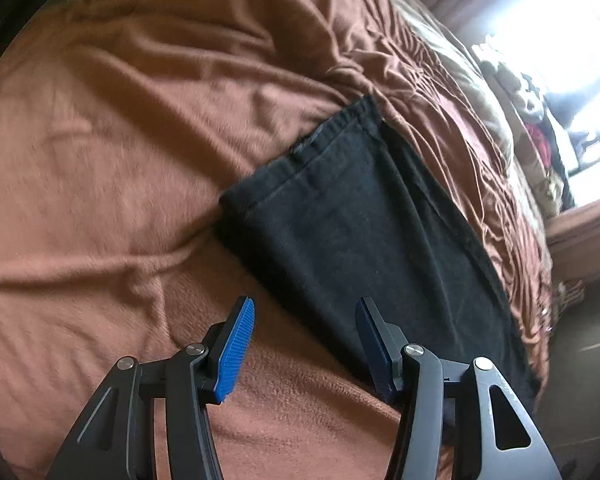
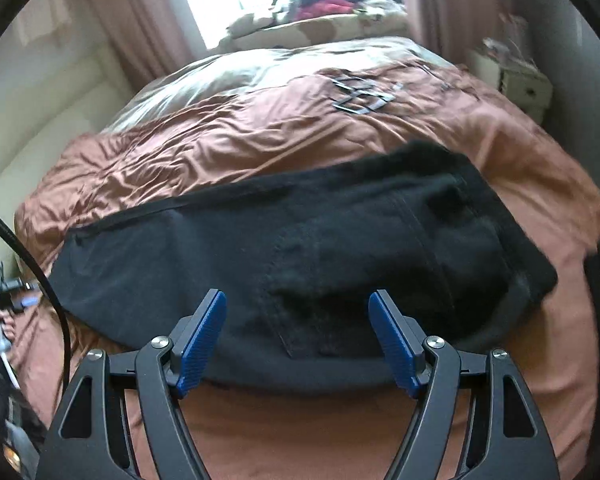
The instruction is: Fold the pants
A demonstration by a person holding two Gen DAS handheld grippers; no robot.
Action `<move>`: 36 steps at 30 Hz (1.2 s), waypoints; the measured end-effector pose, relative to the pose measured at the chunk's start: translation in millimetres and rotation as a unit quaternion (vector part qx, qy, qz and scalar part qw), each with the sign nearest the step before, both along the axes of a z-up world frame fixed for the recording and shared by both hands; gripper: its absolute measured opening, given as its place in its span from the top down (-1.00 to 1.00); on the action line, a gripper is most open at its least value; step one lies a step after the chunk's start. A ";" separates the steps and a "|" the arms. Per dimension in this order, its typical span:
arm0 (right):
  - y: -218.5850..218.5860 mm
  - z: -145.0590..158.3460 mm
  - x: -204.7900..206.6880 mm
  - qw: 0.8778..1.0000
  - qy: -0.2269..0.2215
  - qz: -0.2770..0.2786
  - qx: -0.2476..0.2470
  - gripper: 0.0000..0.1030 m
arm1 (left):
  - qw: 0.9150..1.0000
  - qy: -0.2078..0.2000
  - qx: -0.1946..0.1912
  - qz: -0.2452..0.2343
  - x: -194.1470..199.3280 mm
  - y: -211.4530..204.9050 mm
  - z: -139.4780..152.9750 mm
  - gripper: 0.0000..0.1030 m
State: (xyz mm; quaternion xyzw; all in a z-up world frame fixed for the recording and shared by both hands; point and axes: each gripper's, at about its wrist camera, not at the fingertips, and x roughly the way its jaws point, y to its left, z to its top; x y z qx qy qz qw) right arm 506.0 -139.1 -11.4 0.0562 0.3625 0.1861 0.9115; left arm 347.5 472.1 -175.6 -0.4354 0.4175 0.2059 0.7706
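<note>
Black pants (image 2: 300,248) lie flat across a bed with a brown cover (image 2: 228,140). In the right wrist view the waist end is on the right and the legs run left. In the left wrist view the hem end of the legs (image 1: 340,200) lies ahead, one leg on the other. My left gripper (image 1: 304,344) is open and empty, just above the near edge of the legs. My right gripper (image 2: 298,340) is open and empty, above the seat of the pants near a back pocket.
The brown cover (image 1: 120,140) is wrinkled. A beige quilt (image 2: 260,68) and a pile of clothes (image 2: 324,8) lie at the far end by a bright window. A white bedside cabinet (image 2: 524,84) stands at the right. A black cable (image 2: 40,276) hangs at left.
</note>
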 end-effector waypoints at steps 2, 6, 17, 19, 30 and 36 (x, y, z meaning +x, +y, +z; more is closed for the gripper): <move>-15.9 -7.2 -6.9 1.000 0.006 -0.018 0.024 -0.41 | 1.000 -0.004 -0.014 0.010 0.6 0.2 -7.3 -0.07; -38.0 -24.1 -12.6 0.997 0.026 -0.043 0.056 -0.41 | 0.999 -0.012 -0.038 0.024 5.8 0.3 -20.6 -0.07; -76.4 -75.9 -4.2 0.976 0.079 -0.112 0.171 -0.41 | 0.991 -0.079 -0.052 0.092 -0.9 19.9 -28.2 0.05; -80.6 -82.1 -2.6 0.970 0.084 -0.118 0.197 -0.41 | 0.991 -0.086 -0.020 0.104 -5.9 18.9 -18.8 0.14; -95.3 -107.4 6.7 0.947 0.093 -0.122 0.281 -0.41 | 0.992 -0.093 -0.035 0.083 0.9 11.5 -33.0 0.15; -118.3 -127.3 10.0 0.928 0.100 -0.184 0.309 -0.14 | 0.991 -0.093 -0.031 0.094 4.0 24.4 -35.6 0.43</move>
